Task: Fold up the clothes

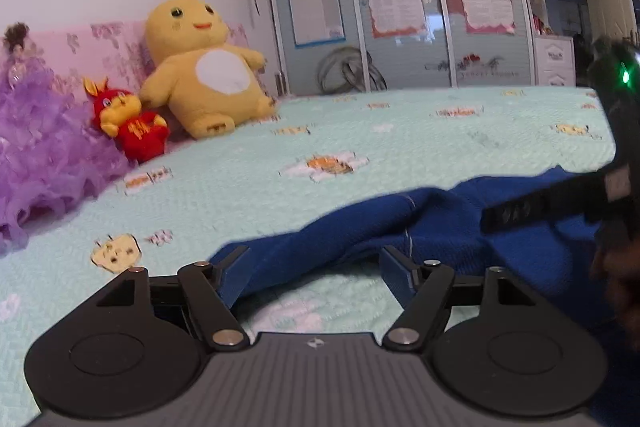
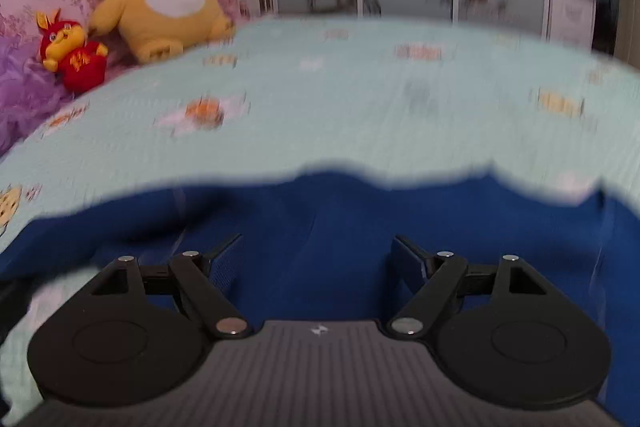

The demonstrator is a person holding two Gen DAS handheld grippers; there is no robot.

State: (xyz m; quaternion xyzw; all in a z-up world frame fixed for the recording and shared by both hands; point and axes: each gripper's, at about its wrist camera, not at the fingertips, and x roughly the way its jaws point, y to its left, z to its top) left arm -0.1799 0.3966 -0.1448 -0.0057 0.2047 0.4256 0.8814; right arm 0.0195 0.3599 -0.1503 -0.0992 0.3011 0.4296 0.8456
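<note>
A dark blue knitted garment (image 1: 400, 227) lies rumpled on the mint-green bedspread (image 1: 280, 155). My left gripper (image 1: 316, 267) is open, its jaws wide apart at the garment's left edge, with nothing between them. The right gripper's black body (image 1: 560, 203) shows at the right of the left wrist view, over the cloth. In the right wrist view the garment (image 2: 340, 215) fills the foreground. My right gripper (image 2: 318, 255) is open just above the blue cloth and holds nothing. That view is blurred.
A big yellow plush toy (image 1: 200, 67) and a small red and yellow plush (image 1: 128, 123) lean on the pink headboard (image 1: 80, 43) at the far left. Purple frilly fabric (image 1: 40, 155) lies at the left. Sliding wardrobe doors (image 1: 400, 7) stand beyond the bed.
</note>
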